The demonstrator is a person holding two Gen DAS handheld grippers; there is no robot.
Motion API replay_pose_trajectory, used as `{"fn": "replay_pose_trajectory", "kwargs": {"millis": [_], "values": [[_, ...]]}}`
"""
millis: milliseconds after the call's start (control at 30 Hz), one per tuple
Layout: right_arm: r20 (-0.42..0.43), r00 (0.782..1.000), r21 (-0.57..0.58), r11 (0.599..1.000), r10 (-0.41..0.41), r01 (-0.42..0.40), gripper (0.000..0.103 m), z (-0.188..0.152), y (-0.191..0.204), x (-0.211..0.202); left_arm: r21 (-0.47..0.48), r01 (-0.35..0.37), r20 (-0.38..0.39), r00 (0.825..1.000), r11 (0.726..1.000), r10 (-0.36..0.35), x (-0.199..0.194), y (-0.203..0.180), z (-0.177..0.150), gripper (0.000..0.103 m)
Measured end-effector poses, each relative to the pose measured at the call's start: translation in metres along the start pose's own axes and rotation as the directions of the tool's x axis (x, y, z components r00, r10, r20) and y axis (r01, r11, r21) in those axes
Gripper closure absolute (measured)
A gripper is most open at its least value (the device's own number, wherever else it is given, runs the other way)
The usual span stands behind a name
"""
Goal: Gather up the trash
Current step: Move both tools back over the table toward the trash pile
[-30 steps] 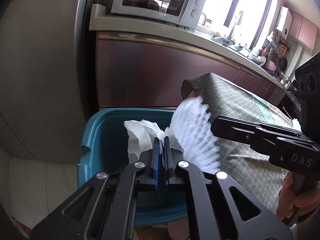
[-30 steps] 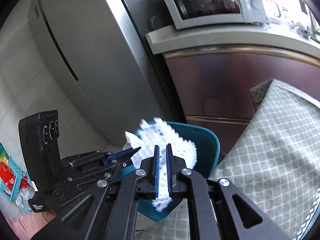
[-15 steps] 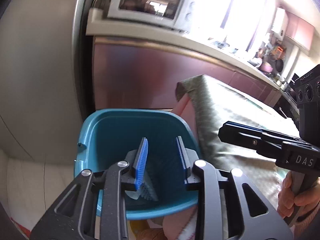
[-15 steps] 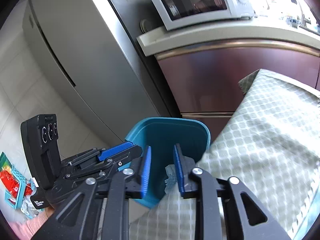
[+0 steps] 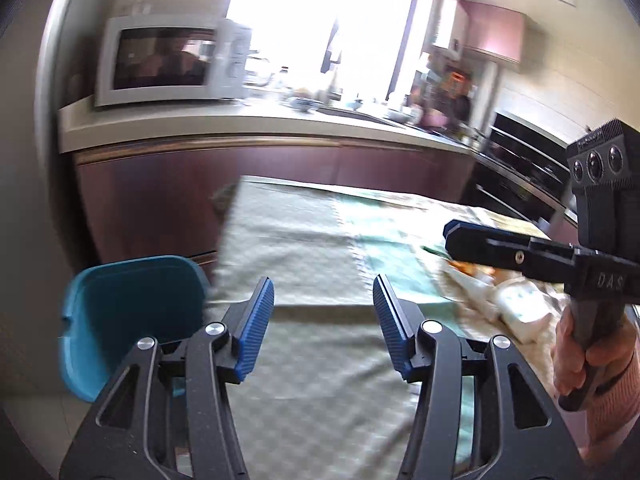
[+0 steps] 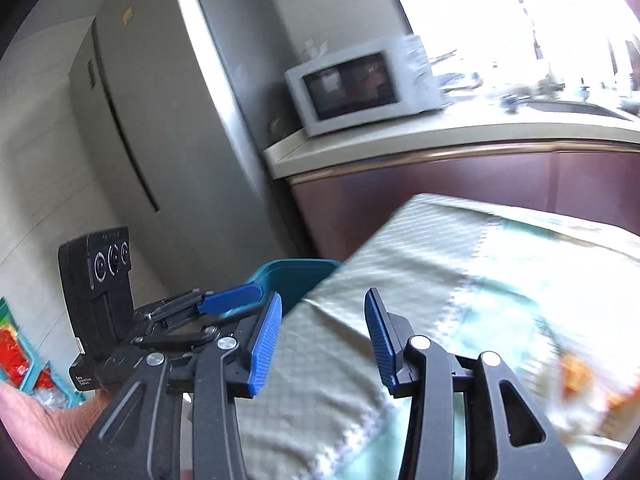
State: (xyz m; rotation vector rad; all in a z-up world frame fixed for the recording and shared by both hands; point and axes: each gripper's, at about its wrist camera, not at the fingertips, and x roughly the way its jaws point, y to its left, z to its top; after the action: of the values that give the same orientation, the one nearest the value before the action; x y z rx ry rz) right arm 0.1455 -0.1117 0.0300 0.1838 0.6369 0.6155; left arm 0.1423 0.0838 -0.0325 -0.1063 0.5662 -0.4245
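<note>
My left gripper (image 5: 323,308) hangs over the near edge of the table, its jaws opening with nothing between them. The teal bin (image 5: 132,312) stands on the floor to its left, off the table's corner. My right gripper (image 6: 322,324) is also opening and holds nothing; it shows in the left wrist view as a dark arm (image 5: 500,246) above blurred white and orange trash (image 5: 516,304) on the right of the table. From the right wrist, only the bin's rim (image 6: 296,276) peeks out behind the table corner, and an orange blur (image 6: 580,376) lies at far right.
The table carries a green checked cloth (image 5: 304,240). Behind it runs a dark red counter (image 5: 280,168) with a white microwave (image 5: 168,60). A grey fridge (image 6: 168,120) stands left of the counter. Red packets in a teal basket (image 6: 16,356) sit on the floor.
Both grippers let go of white crumpled trash over the bin, opened, and swung right and upward from the bin to above the table.
</note>
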Motion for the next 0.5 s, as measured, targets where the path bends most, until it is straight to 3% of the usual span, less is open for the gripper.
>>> {"fn": "replay_pose_trajectory", "kwargs": {"millis": [233, 500], "values": [[0.053, 0.985, 0.099, 0.983, -0.162, 0.157, 0.060, -0.033, -0.047, -0.078, 0.097, 0.156, -0.073, 0.986, 0.983, -0.149, 0.024, -0.087, -0.015, 0.052], [0.045, 0.964, 0.227, 0.942, -0.264, 0.247, 0.060, -0.072, -0.098, -0.123, 0.124, 0.196, -0.151, 0.973, 0.973, -0.176, 0.065, -0.128, -0.017, 0.052]]}}
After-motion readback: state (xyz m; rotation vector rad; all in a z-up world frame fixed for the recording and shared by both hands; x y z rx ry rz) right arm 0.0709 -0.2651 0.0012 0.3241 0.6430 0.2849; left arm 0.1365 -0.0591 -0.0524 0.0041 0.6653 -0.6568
